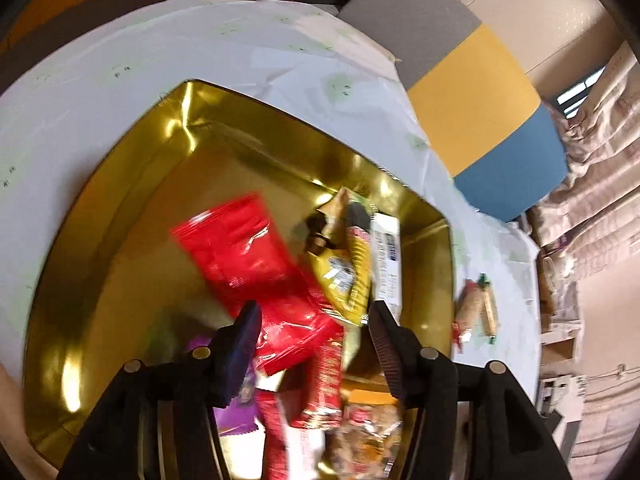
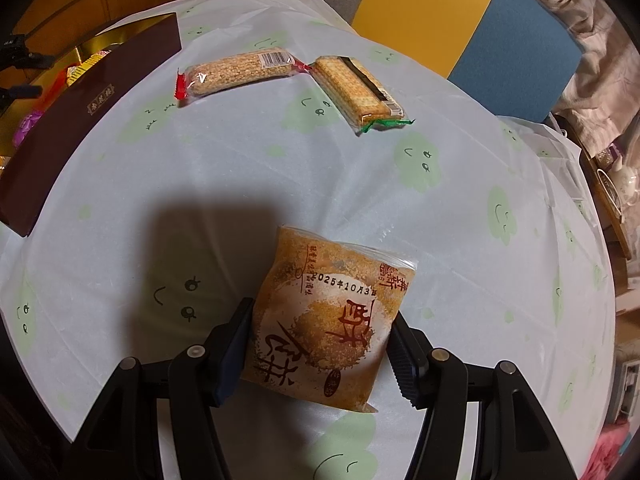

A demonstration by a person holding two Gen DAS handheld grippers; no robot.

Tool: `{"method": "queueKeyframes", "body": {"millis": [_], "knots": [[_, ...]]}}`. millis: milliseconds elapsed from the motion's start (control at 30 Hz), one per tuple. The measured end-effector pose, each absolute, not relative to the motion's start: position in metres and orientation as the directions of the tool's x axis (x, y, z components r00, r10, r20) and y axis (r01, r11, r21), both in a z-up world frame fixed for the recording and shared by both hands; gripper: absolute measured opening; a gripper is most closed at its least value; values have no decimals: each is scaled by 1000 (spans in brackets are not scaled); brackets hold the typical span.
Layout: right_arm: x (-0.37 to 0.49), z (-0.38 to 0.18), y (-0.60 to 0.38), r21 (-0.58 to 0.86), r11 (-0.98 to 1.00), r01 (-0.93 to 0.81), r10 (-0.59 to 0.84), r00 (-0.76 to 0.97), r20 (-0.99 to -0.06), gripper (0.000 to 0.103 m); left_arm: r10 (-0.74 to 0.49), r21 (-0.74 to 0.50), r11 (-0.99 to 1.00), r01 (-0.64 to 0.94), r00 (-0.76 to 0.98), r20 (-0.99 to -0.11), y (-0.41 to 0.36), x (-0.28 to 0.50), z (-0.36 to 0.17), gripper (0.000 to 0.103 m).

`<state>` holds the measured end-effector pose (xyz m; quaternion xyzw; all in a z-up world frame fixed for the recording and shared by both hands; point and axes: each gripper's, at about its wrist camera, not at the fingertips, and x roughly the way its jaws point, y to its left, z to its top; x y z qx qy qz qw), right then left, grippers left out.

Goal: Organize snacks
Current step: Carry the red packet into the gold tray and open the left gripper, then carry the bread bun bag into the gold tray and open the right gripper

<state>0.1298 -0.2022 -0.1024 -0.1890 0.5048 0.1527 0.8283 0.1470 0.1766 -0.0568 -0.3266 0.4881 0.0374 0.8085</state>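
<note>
In the left wrist view my left gripper [image 1: 314, 316] hangs open over a gold-lined box [image 1: 120, 208] holding several snacks: a red packet [image 1: 248, 256] right below the fingers, a yellow packet [image 1: 344, 276] and a white one [image 1: 386, 252]. The view is blurred. In the right wrist view my right gripper [image 2: 320, 320] stands around a brown pastry packet [image 2: 328, 320], its fingers touching both sides, held above the tablecloth. Two wrapped bars lie further off: a sesame bar [image 2: 236, 72] and a cracker bar [image 2: 356, 92]. The box [image 2: 80, 92] shows at far left.
The table has a pale cloth [image 2: 240, 160] with green cartoon prints. The two bars also show right of the box in the left wrist view [image 1: 476, 308]. A grey, yellow and blue panel [image 2: 460, 20] stands behind the table. Clutter sits beyond the right edge.
</note>
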Motion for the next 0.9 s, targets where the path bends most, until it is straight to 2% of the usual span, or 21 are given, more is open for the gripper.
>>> {"method": "queueKeyframes", "body": {"millis": [133,367,600,733,900], "knots": [[128,-104,-199,-169,881,-442,55,449,-892,62,-187,-447,809,-382,555,-811,169,135,-44,57],[125,-104,-197,-174,879,-445,53,452,-890,62,-11,-231,927,-296,594,-804,136,102,-20,57],[123,-104,-196,-176,877,-447,53,454,-889,62,27,-172,951,-258,620,-784,119,76,-15,57],[123,-104,-197,-174,878,-446,54,454,-889,62,87,-97,962,-257,622,-778,110,65,-16,57],[126,-104,-201,-156,883,-443,66,445,-893,62,77,-102,962,-252,614,-785,110,57,-19,57]]}}
